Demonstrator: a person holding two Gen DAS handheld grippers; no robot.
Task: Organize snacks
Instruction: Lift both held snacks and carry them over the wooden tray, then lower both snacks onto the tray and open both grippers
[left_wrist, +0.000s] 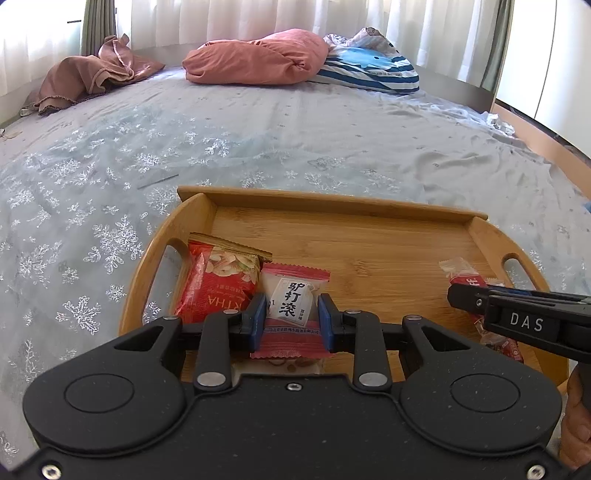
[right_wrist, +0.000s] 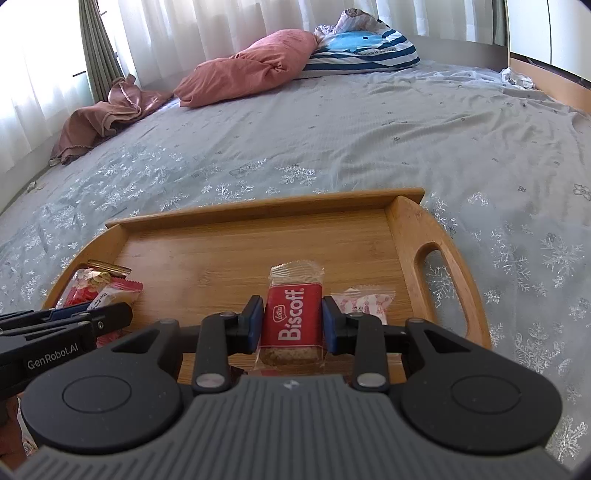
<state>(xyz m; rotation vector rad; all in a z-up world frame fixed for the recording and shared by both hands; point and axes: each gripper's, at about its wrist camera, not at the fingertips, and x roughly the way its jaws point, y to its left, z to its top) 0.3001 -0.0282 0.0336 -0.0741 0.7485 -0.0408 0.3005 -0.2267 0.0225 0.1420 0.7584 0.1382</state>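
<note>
The left gripper (left_wrist: 291, 319) has its jaws nearly closed, pinching a pink-and-white snack packet (left_wrist: 291, 306) above the near-left part of the wooden tray (left_wrist: 332, 201), just beside a red nut packet (left_wrist: 218, 280). The right gripper (right_wrist: 291, 325) clamps a red Biscoff biscuit (right_wrist: 291, 317) over the tray's near-right side, beside 1 small pale candy wrapper (right_wrist: 364, 301)

Pink pillow (left_wrist: 258, 57), striped cushion (left_wrist: 369, 72), crumpled brown cloth (left_wrist: 92, 77) on snowflake-patterned bedsheet (left_wrist: 258, 140), white curtains (left_wrist: 240, 18) behind.
</note>
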